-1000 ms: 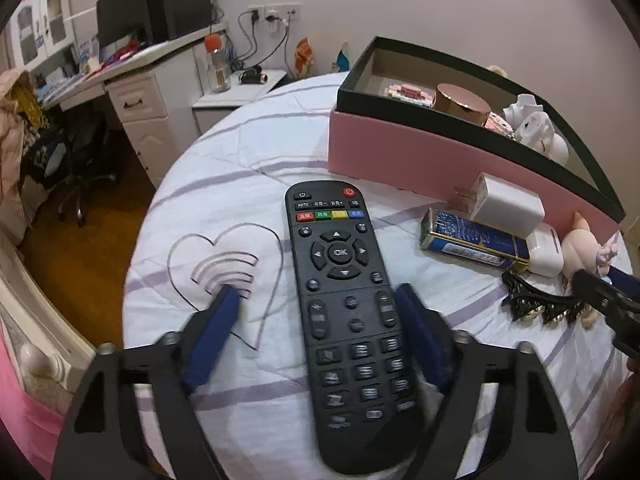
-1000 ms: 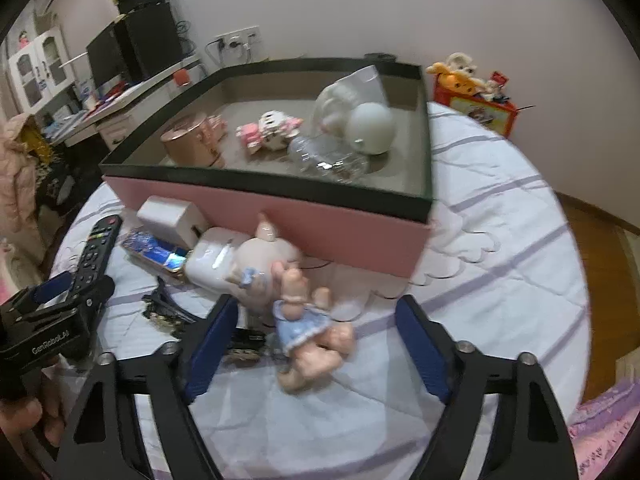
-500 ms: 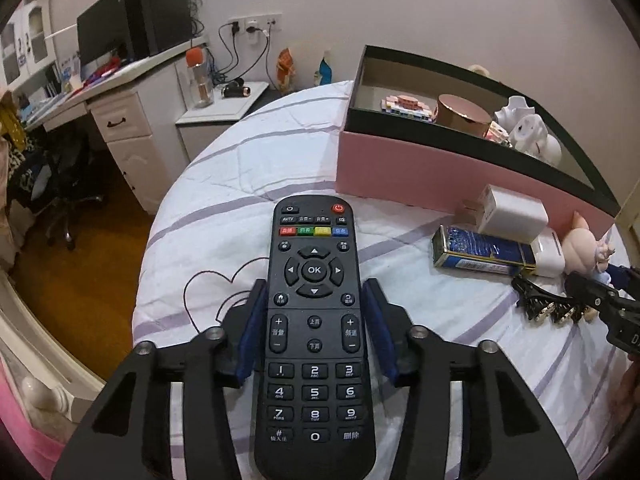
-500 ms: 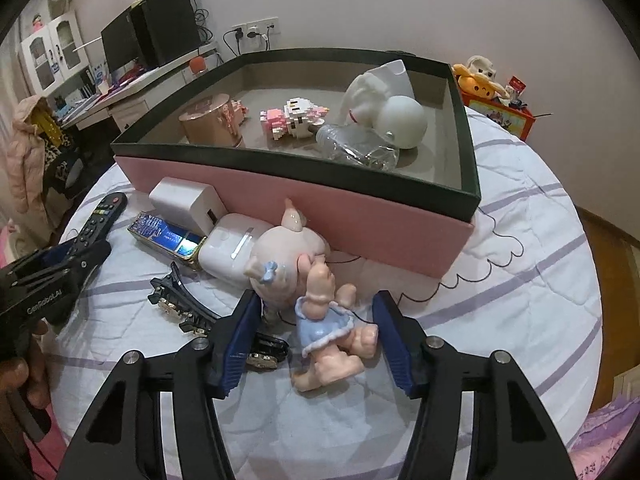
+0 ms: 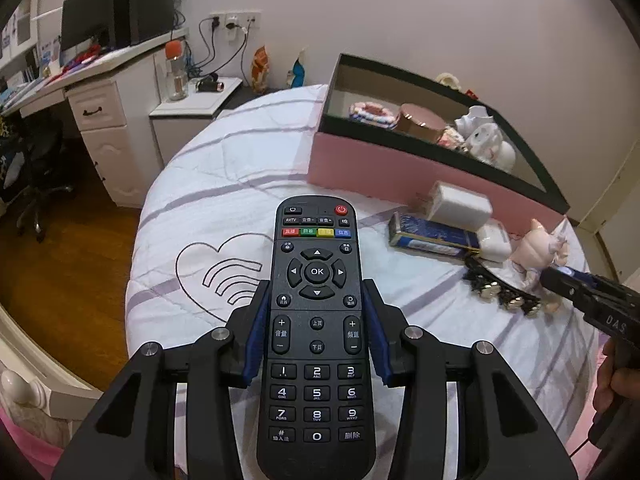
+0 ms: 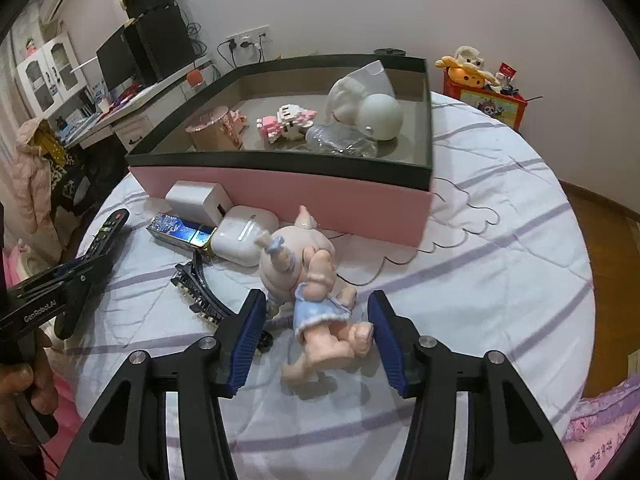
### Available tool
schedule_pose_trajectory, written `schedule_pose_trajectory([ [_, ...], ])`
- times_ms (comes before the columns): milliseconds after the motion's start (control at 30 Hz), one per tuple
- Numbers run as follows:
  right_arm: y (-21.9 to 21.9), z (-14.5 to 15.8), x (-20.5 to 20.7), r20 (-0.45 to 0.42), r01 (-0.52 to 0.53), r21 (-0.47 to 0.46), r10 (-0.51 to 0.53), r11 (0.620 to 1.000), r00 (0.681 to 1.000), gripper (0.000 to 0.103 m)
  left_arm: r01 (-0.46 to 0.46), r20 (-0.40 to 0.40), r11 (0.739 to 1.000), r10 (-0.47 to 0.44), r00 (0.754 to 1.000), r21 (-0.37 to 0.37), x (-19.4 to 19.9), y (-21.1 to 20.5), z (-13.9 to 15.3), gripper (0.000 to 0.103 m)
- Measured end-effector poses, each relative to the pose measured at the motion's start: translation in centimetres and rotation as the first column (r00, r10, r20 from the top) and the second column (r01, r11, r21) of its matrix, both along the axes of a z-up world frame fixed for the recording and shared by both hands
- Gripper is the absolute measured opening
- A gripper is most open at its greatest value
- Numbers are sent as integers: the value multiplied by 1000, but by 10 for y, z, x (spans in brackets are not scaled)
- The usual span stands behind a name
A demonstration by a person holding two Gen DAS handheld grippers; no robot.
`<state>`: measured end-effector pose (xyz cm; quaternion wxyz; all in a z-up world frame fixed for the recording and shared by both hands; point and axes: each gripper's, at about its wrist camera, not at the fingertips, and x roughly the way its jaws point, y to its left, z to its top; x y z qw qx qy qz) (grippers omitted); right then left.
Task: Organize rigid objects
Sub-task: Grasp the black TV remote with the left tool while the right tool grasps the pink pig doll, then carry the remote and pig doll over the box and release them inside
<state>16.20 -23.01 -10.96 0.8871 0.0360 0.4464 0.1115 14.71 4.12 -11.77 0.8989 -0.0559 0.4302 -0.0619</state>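
Observation:
My left gripper (image 5: 316, 304) is shut on a black remote (image 5: 317, 264), its blue pads pressing both long sides at mid-length. The remote also shows at the left of the right wrist view (image 6: 108, 228). A pink pig doll in a blue dress (image 6: 296, 252) lies on the white bedspread. My right gripper (image 6: 316, 300) straddles the doll's body, its jaws closing, with small gaps still at both pads. A pink box with a dark green rim (image 6: 320, 196) stands just behind and holds several small items.
A white charger (image 6: 196, 200), a blue packet (image 6: 180, 234), a white earbud case (image 6: 244, 236) and a black hair clip (image 6: 200, 292) lie in front of the box. The round bed's edge drops to a wooden floor on the left. A desk (image 5: 100, 112) stands beyond.
The left jaws, open around the remote a second ago, have shut on its sides. The right jaws have narrowed steadily around the doll, which has not moved.

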Motion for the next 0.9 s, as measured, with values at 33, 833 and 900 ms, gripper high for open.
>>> schedule_pose_trajectory([
  [33,-1,2,-2,-5,4,14,-4,1000,1000,37,6,6,1000,-6,1000,1,-1,-2,2,43],
  [833,7,-2,7,-17,-7,-15,6,1000,1000,35,68,47,998,-68,997,14,-16,-23,24,44],
  [900,4,2,2,-11,-6,21,6,1000,1000,35,76,55,997,-77,996,17,-16,-25,28,44],
])
